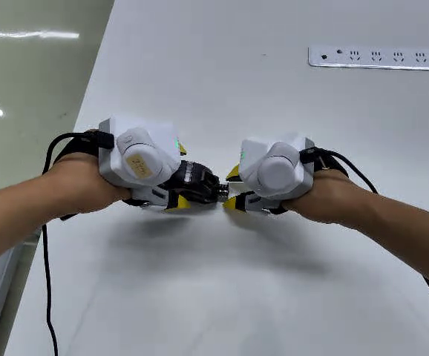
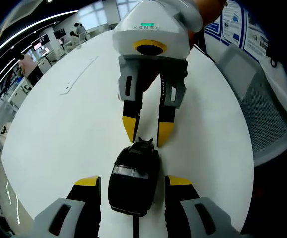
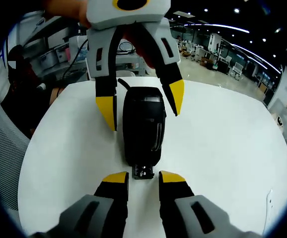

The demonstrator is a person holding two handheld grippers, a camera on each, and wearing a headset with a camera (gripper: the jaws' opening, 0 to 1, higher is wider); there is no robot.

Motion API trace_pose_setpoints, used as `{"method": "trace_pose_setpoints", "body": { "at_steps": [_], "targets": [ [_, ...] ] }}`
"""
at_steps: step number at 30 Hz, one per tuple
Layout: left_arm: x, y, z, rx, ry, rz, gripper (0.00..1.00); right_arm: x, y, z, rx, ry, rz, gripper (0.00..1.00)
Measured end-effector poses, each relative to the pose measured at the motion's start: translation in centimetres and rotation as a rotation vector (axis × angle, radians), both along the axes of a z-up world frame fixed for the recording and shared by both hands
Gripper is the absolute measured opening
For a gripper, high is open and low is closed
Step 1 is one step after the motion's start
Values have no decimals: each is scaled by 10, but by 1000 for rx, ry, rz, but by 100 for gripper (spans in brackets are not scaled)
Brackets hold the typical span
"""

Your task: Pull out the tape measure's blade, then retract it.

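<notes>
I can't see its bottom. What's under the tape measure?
The white table spreads out around the tape measure, so that lies below. The spot right beneath is covered by its black case, so I cannot tell whether it touches the table or hangs above it.

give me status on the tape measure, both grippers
Left gripper straddling tape measure, grip unclear. Right gripper at blade hook, grip unclear. Not pulled out yet. Power strip far back, not in the way.

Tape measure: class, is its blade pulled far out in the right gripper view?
No, the hook sits against the tape measure, between the jaws of the right gripper.
</notes>
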State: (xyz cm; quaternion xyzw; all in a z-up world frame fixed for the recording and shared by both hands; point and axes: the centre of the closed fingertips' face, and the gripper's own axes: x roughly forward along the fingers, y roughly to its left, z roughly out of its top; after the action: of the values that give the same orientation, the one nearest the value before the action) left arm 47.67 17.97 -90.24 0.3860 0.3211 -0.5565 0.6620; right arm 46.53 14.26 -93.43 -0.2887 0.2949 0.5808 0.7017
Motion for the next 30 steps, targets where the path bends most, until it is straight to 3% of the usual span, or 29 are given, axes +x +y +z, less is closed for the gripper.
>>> {"method": "trace_pose_setpoints", "body": {
  "at_steps": [16, 30],
  "targets": [
    [2, -6, -1, 3, -12, -25, 37, 0, 4, -5, 1, 2, 19, 18],
    [0, -7, -2, 12, 0, -55, 35, 0, 5, -6, 16, -1, 37, 16]
  ]
}}
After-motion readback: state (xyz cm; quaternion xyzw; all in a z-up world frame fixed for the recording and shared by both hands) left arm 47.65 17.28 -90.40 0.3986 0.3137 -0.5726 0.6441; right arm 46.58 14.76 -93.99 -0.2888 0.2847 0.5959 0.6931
